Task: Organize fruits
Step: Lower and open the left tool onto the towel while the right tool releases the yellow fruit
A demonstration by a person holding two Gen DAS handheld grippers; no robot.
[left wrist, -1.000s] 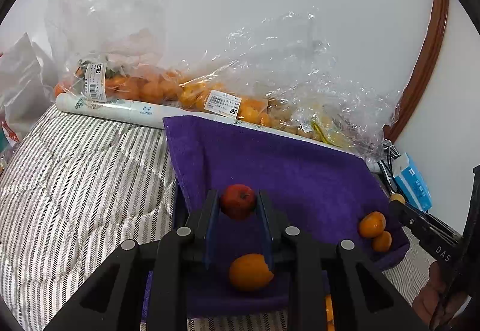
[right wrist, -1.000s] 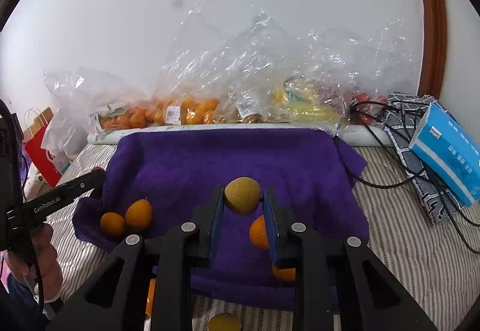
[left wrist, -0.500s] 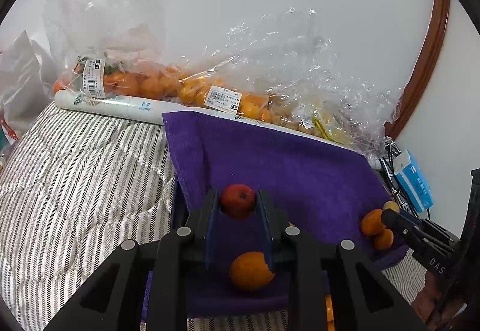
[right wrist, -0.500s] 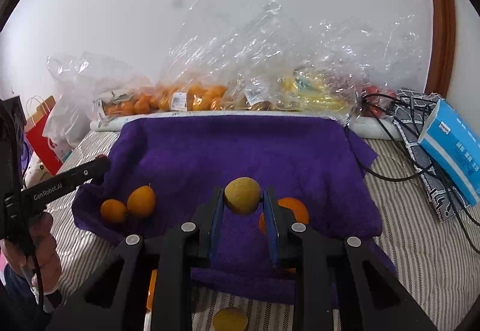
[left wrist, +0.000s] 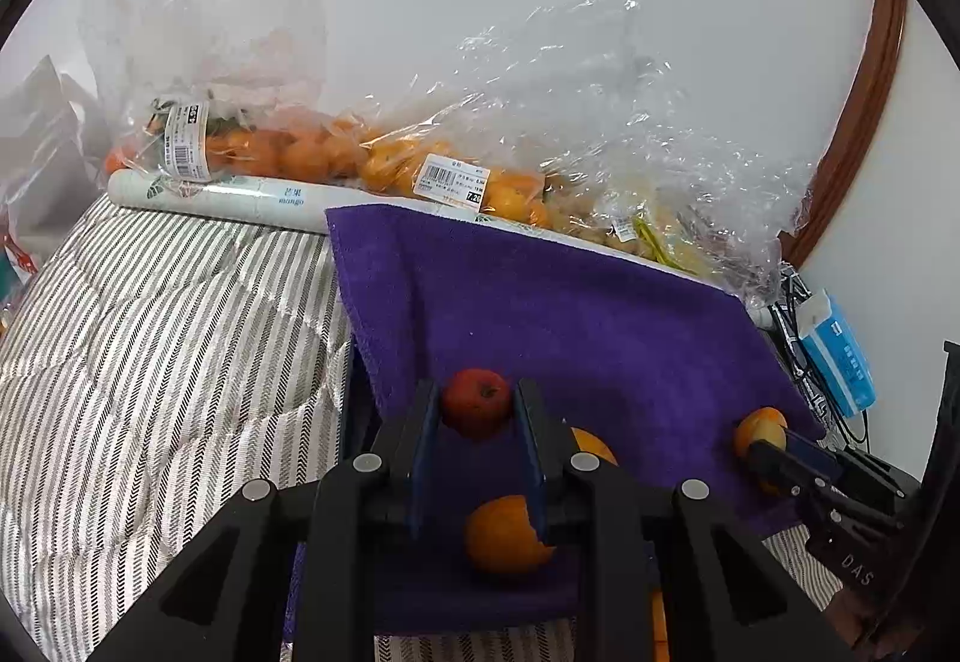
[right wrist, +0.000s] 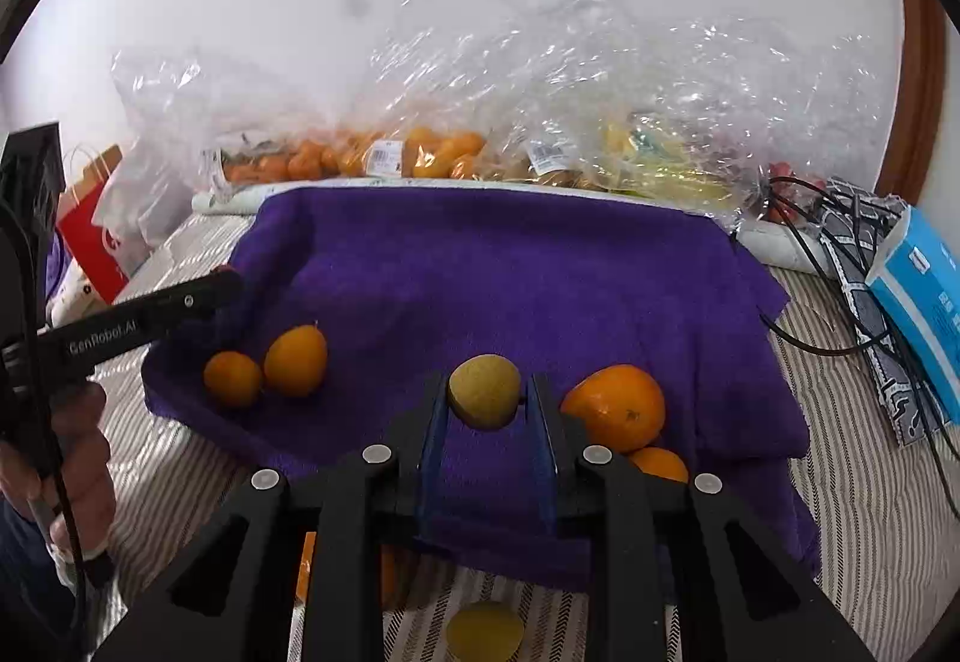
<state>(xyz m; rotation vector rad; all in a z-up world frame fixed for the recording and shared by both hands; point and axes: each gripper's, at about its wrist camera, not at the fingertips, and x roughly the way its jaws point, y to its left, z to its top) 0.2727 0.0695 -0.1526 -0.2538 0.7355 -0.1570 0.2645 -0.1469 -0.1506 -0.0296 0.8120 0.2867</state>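
My left gripper (left wrist: 477, 410) is shut on a small red fruit (left wrist: 477, 401) above the purple towel (left wrist: 570, 314), near its left edge. An orange fruit (left wrist: 504, 533) lies on the towel below its jaws. My right gripper (right wrist: 485, 398) is shut on a yellow-green round fruit (right wrist: 485, 391) over the towel's front (right wrist: 480, 266). A big orange (right wrist: 615, 407) lies right of it, a smaller one (right wrist: 659, 464) just below. Two orange fruits (right wrist: 267, 365) lie at the towel's left, near the left gripper's finger (right wrist: 150, 317).
Clear plastic bags of oranges and yellow fruit (right wrist: 432, 152) line the wall behind the towel. A blue box (right wrist: 924, 290) and black cables (right wrist: 840, 242) lie at the right. A yellow fruit (right wrist: 485, 629) lies on the striped bedding (left wrist: 150, 350) in front. A red bag (right wrist: 90, 242) stands at the left.
Both grippers have moved forward over the towel with their fruits still held. In the left view the right gripper has come nearer to the oranges at the towel's edge.
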